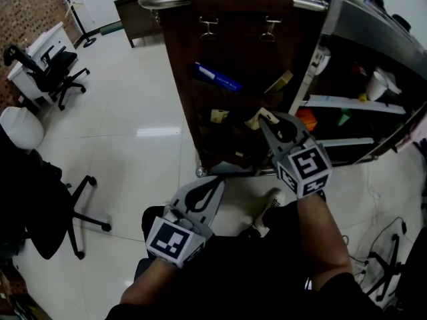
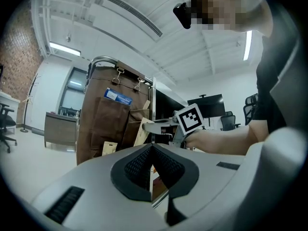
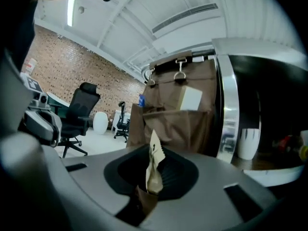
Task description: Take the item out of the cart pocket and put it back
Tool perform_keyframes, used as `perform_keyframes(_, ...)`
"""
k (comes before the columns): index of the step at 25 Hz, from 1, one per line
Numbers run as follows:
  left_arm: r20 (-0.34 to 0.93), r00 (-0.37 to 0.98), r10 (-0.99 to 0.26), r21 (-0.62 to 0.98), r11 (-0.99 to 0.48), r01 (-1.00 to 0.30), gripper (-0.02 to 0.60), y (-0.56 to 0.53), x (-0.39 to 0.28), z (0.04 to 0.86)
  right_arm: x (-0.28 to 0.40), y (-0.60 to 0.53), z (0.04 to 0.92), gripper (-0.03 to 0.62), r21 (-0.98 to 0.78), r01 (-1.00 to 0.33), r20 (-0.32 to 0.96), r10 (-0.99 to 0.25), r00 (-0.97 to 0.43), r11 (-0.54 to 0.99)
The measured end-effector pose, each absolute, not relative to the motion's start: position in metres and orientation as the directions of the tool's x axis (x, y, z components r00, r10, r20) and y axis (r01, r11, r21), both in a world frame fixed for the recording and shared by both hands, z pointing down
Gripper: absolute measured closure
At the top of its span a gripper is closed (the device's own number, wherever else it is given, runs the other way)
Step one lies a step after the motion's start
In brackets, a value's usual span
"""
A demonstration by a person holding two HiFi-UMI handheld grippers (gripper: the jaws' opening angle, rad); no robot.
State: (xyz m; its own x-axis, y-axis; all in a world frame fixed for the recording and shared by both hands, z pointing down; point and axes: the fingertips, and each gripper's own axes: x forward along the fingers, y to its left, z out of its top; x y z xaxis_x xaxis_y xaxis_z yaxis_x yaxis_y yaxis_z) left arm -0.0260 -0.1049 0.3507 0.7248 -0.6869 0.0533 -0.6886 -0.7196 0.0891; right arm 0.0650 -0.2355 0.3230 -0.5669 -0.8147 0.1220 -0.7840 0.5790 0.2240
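Far left: black office chair (image 1: 57, 72) on pale tiled floor (image 1: 133, 152)

Near left: left gripper (image 1: 212, 184) held low, well short of the cart; jaws together at the tips, nothing between them

Centre: brown hanging organizer (image 1: 227, 52) clipped to the cart's rail, blue item (image 1: 217, 77) in an upper pocket

Right of centre: right gripper (image 1: 265, 120) raised before the organizer's lower pockets, jaws clamped on a small tan packet (image 3: 154, 174), serrated top edge up; packet outside the pockets

Far right: cart (image 1: 360, 104) shelves, white cup (image 1: 377, 84)
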Motion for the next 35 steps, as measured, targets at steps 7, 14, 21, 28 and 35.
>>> perform_keyframes(7,0.051,0.728,-0.684,0.098,-0.722,-0.685,0.581,-0.106,-0.025,0.351,0.063,-0.271,0.377,0.526,0.095,-0.804,0.23,-0.799,-0.556,0.587)
perform_keyframes(14,0.049,0.721,-0.692,0.106,-0.714,-0.692,0.581,-0.106,-0.03,0.352,0.057,-0.29,0.421,0.526,0.097,-0.795,0.346,-0.769,-0.537,0.599)
perform_keyframes(21,0.052,0.716,-0.696,0.109,-0.709,-0.697,0.581,-0.107,-0.033,0.353,0.057,-0.294,0.437,0.523,0.051,-0.802,0.349,-0.763,-0.544,0.595)
perform_keyframes(28,0.054,0.719,-0.693,0.114,-0.711,-0.693,0.581,-0.107,-0.031,0.354,0.056,-0.292,0.439,0.512,0.059,-0.799,0.363,-0.759,-0.541,0.598)
perform_keyframes(35,0.05,0.719,-0.693,0.11,-0.712,-0.694,0.581,-0.106,-0.032,0.352,0.056,-0.283,0.419,0.41,0.076,-0.797,0.31,-0.774,-0.552,0.599)
